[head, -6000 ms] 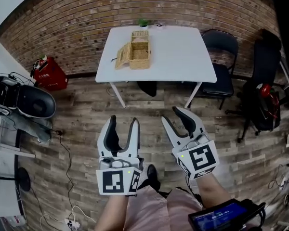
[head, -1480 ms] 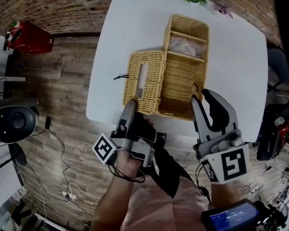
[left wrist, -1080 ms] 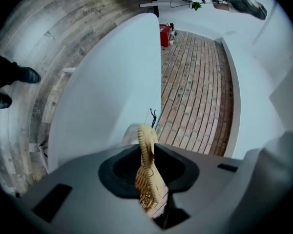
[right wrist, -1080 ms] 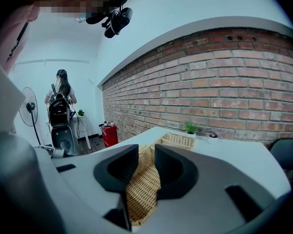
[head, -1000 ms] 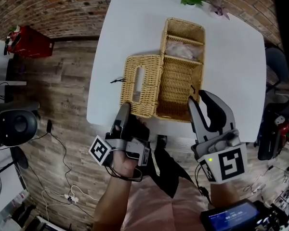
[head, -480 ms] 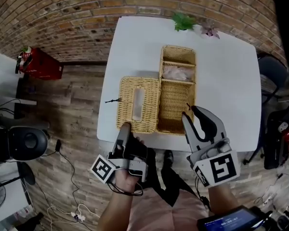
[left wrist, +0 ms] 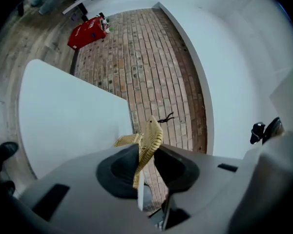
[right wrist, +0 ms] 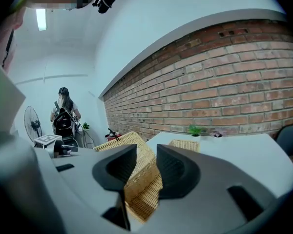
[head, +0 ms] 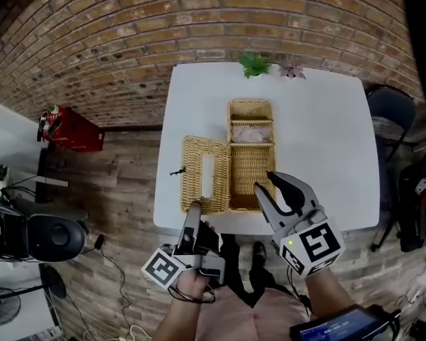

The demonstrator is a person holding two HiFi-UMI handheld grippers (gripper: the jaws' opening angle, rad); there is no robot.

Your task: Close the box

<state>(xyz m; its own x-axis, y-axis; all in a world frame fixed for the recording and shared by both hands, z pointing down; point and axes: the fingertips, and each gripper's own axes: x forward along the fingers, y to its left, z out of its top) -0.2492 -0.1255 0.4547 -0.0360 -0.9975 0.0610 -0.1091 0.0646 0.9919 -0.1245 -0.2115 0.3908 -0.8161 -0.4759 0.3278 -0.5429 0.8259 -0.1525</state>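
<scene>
**While Gripping Lid and Wall: Box Open on Table**

While clamped on wicker, treat both grippers as loaded.

Locate the left gripper (head: 197, 210) at lower centre-left of the head view, just past the near edge of the white table (head: 326, 133). In the left gripper view, note jaws narrowly apart and closed on the near edge of the lid (left wrist: 149, 143). Note wicker pressed against the left-hand jaw and a thin gap beside the other jaw near its tip. Record these jaws as having just opened slightly, with the lid between them.

Locate the right gripper (head: 263, 181) at lower centre-right of the head view. Note jaws moderately apart, astride the right wall of the box (head: 250, 102) at its near end. In the right gripper view, confirm wicker filling the whole gap and touching both jaws. Record these jaws as having just widened a little.

Find the box at centre frame on the table, long axis running toward the brick wall (head: 128, 34). Note the lid swung out to the left of the box and joined along its left wall. In the right gripper view, see the lid tilted up off the table. Observe the slot (head: 206, 174) in the lid panel. Observe divided compartments, with pale crumpled content in the middle one, not identifiable. Note the small plant (head: 254, 65) at the far table edge.
</scene>
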